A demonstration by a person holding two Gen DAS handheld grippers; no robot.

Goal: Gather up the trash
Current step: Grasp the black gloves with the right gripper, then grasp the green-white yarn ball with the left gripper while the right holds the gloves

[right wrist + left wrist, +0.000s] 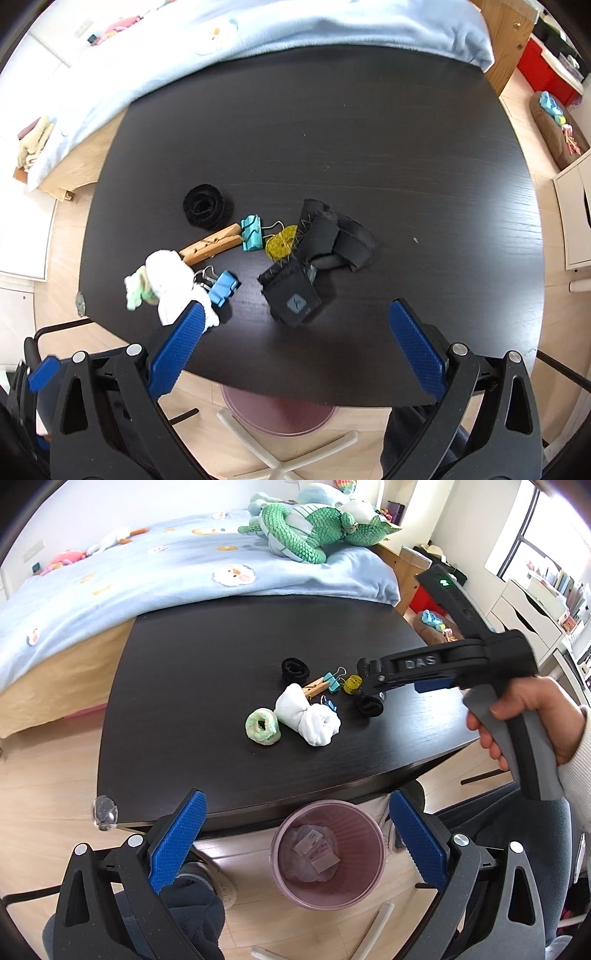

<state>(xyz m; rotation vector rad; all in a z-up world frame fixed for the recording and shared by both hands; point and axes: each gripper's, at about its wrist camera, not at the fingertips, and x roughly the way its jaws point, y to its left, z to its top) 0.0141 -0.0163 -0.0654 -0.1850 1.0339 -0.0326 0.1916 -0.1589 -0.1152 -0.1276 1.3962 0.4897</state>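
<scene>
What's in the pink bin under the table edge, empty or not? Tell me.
Not empty. The pink wastebasket already holds crumpled wrappers and paper at the bottom, well below its rim.

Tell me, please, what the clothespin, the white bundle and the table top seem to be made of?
Clothespin: likely bare wood, tan with visible grain. White bundle: soft knitted cloth, perhaps a rolled sock; it folds and creases. Table top: dark wood or veneer, matte, with faint grain lines.
</scene>
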